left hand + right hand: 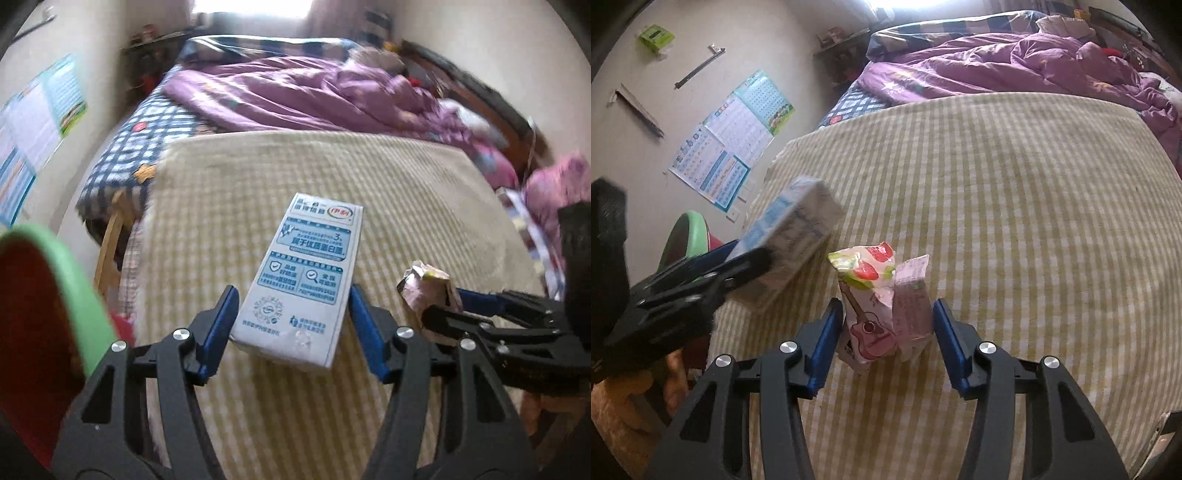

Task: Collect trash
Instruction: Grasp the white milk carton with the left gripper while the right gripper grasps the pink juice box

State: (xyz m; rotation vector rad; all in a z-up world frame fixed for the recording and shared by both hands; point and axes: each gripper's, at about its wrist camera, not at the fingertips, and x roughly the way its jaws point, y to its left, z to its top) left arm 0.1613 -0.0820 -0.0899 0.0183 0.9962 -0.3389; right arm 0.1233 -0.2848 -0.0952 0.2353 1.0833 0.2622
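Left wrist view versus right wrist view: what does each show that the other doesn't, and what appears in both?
Only the left wrist view shows the printed face of the milk carton, bracketed by the left gripper.

Only the right wrist view shows the pink wrapper's strawberry and guitar print, and wall brackets.

Both show the two pieces of trash, both grippers, the striped cover, purple quilt, wall posters and green-rimmed bin.

A home bedroom: bed (155, 147) with rumpled purple quilt (295, 96).

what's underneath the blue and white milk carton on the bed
The milk carton lies on a yellow-and-white striped blanket, between the left gripper fingers. Whatever sits directly beneath it is covered.
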